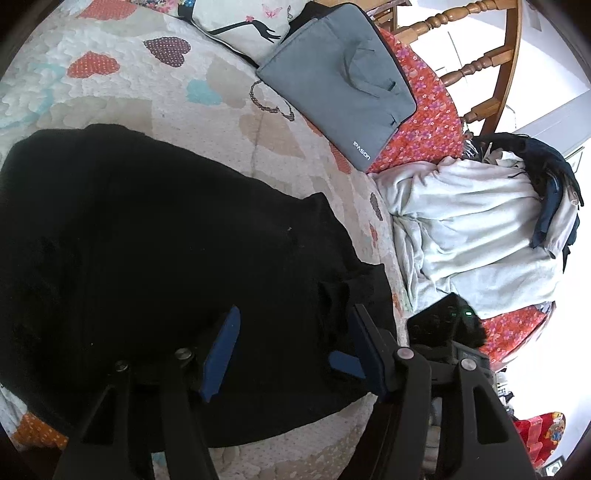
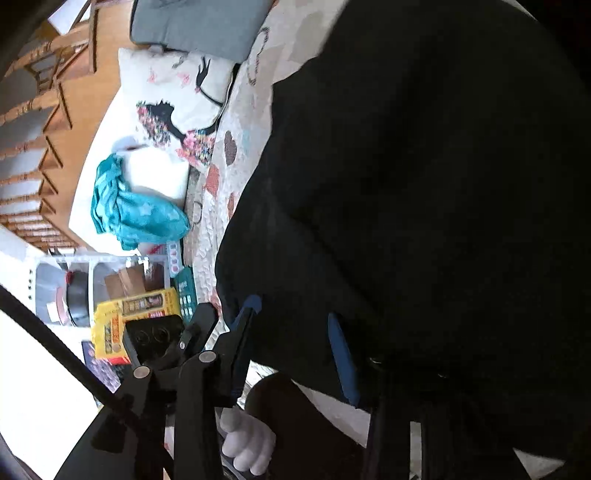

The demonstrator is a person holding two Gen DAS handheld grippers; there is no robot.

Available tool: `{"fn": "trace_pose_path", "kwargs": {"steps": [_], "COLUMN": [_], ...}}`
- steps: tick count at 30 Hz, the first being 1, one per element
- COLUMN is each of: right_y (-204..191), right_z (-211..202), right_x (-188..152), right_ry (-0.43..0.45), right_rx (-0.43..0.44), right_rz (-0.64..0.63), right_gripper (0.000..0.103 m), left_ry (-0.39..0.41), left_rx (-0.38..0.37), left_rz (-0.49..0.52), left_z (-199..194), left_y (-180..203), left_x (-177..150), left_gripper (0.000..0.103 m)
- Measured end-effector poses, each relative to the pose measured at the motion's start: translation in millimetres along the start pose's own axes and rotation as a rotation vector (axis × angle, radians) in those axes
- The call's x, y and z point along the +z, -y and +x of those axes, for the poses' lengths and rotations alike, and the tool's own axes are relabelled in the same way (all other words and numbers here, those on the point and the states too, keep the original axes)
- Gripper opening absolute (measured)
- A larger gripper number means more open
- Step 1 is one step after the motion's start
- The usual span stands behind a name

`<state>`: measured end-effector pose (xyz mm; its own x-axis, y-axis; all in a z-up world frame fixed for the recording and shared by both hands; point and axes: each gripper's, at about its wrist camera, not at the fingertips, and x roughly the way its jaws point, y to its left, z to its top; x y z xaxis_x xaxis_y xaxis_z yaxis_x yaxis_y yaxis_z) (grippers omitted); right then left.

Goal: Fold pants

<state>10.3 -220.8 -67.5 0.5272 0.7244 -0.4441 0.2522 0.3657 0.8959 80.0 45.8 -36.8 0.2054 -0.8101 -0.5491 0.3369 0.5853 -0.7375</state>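
Observation:
The black pants (image 1: 155, 236) lie spread on a heart-patterned quilt (image 1: 122, 92) and fill most of both views. In the left wrist view my left gripper (image 1: 295, 310) hovers low over the pants' near edge. Its blue pads (image 1: 221, 350) stand well apart, with a small bunched fold of black cloth between them that neither pad presses, so it is open. In the right wrist view my right gripper (image 2: 293, 310) sits at the edge of the pants (image 2: 424, 184). Black cloth lies between its blue pads (image 2: 341, 354), which stand apart from each other.
A grey laptop bag (image 1: 340, 81) and a printed pillow (image 1: 243, 18) lie further up the bed. A heap of pale clothes (image 1: 469, 229) sits at the right on a red floral sheet. Beside the bed are a wooden rail (image 1: 480, 66), a teal cloth (image 2: 133, 210) and cluttered shelves (image 2: 110, 288).

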Motion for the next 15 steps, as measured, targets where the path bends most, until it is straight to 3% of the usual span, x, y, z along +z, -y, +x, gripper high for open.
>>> {"fn": "trace_pose_path", "kwargs": {"steps": [5,7,12,15], "right_y": [-28.4,-32.7,-27.9,-14.7], "right_z": [-29.6,-35.1,-22.9,7.1], "right_x": [-10.3,-7.9,16.2,36.4], "right_ry": [0.043,0.074,0.128,0.088], "right_rx": [-0.030,-0.056,-0.045,-0.006], "right_rz": [-0.129,-0.140,-0.087,-0.008], "right_gripper": [0.060,0.061,0.062,0.062], "left_ry": [-0.007,-0.014,-0.011,-0.012], "left_rx": [0.003,0.001,0.005,0.008], "left_rz": [0.000,-0.004,0.002,-0.001], "left_z": [1.7,3.9,2.7,3.4], "left_y": [-1.8,-3.1,-2.6,-3.3], "left_x": [-0.1,0.6,-0.3,-0.7], "left_gripper": [0.062,0.062,0.062,0.062]}}
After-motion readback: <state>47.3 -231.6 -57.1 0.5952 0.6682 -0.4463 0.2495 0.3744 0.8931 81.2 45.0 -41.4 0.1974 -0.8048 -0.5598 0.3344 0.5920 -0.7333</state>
